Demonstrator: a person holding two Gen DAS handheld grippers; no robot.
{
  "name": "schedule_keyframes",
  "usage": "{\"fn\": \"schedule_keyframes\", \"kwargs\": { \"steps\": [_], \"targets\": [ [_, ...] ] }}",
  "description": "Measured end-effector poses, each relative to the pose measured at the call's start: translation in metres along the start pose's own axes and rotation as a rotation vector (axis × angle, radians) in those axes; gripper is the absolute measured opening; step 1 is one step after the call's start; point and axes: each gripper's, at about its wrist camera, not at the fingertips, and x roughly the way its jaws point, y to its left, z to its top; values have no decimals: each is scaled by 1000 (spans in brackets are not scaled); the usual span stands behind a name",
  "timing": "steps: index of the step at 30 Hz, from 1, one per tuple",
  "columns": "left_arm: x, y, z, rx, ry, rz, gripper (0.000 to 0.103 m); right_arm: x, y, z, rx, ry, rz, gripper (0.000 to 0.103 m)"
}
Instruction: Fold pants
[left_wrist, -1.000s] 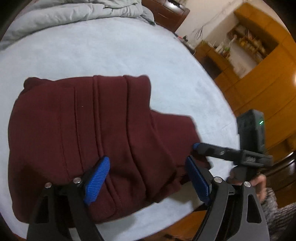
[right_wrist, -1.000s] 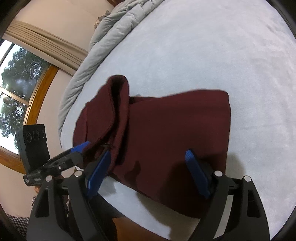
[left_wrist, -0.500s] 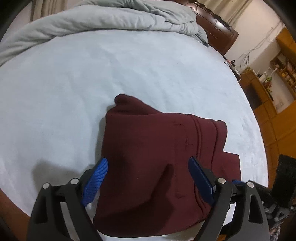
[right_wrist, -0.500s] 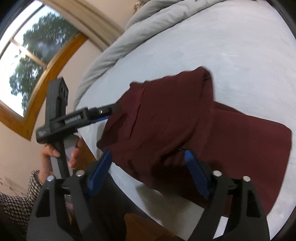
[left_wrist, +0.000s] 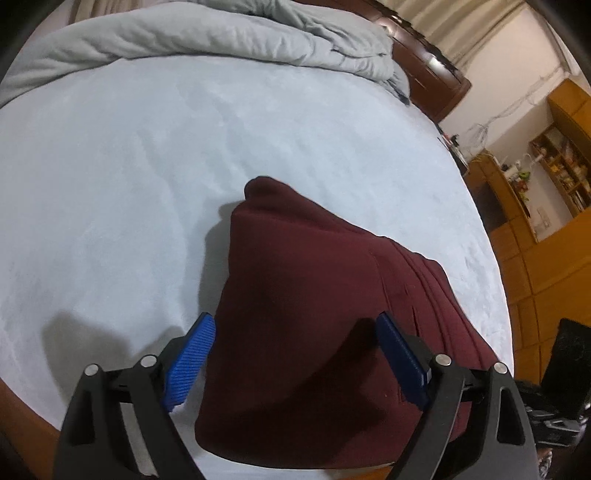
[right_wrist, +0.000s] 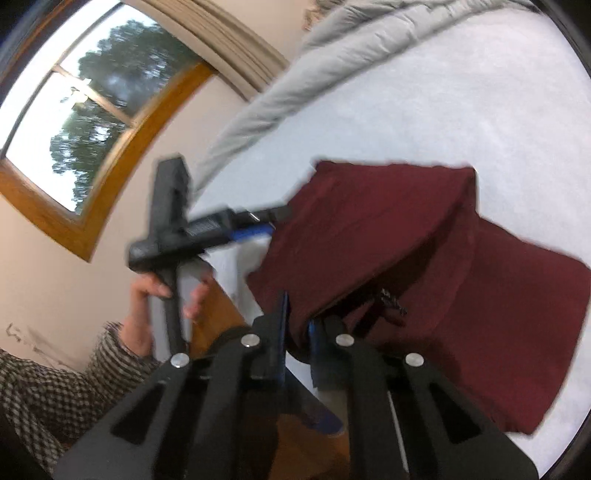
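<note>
Dark red pants (left_wrist: 314, 314) lie folded in a thick bundle near the front edge of the pale blue bed (left_wrist: 184, 147). My left gripper (left_wrist: 295, 358) is open, its blue pads on either side of the bundle's near left corner, above the cloth. In the right wrist view my right gripper (right_wrist: 297, 325) is shut on the near edge of the pants (right_wrist: 406, 240), with a fold lifted off the lower layer. The left gripper (right_wrist: 258, 229) shows there too, held in a hand at the bundle's left end.
A rumpled grey duvet (left_wrist: 221, 37) lies across the far side of the bed. A dark wooden headboard (left_wrist: 428, 66) and orange wooden cabinets (left_wrist: 546, 236) stand at the right. A window (right_wrist: 81, 110) is on the wall to the left.
My right gripper has shut on the pants' near edge; it was open before. My left gripper has drawn back toward the bundle's left end and stays open.
</note>
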Motion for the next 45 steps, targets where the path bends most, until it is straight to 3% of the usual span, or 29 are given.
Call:
{"fn": "schedule_keyframes", "kwargs": {
  "steps": [3, 6, 8, 11, 12, 13, 20, 28, 30, 32, 33, 34, 39, 45],
  "targets": [
    [21, -9, -4, 57, 60, 53, 90, 29, -37, -20, 79, 106, -100, 8],
    [45, -8, -9, 56, 131, 96, 91, 41, -61, -28, 180, 110, -1, 9],
    [49, -4, -10, 38, 127, 95, 93, 32, -54, -24, 147, 87, 14, 18],
    [38, 1, -8, -11, 119, 47, 92, 12, -45, -19, 119, 56, 39, 53],
    [34, 2, -8, -18, 107, 41, 92, 7, -45, -17, 127, 39, 21, 76],
    [31, -1, -7, -18, 97, 44, 92, 1, -46, -13, 135, 21, 2, 81],
    [26, -10, -14, 28, 89, 29, 92, 10, -95, -7, 323, 28, 36, 81],
    [35, 0, -10, 9, 104, 25, 92, 52, -115, 2, 373, 32, 210, 70],
    [36, 3, -10, -7, 107, 19, 92, 64, -114, 10, 377, 26, 253, 60],
    [36, 5, -12, -15, 108, 17, 92, 71, -113, 15, 392, 26, 285, 43],
    [35, 5, -12, -17, 108, 18, 92, 75, -113, 19, 400, 31, 279, 30],
    [34, 6, -12, -18, 108, 19, 92, 74, -113, 20, 405, 29, 292, 24],
    [27, 5, -10, -20, 97, 23, 92, 45, -103, 23, 392, -37, 331, 18],
    [20, -8, -4, 0, 85, -7, 92, 1, -84, 32, 315, -92, 275, 18]
  ]
}}
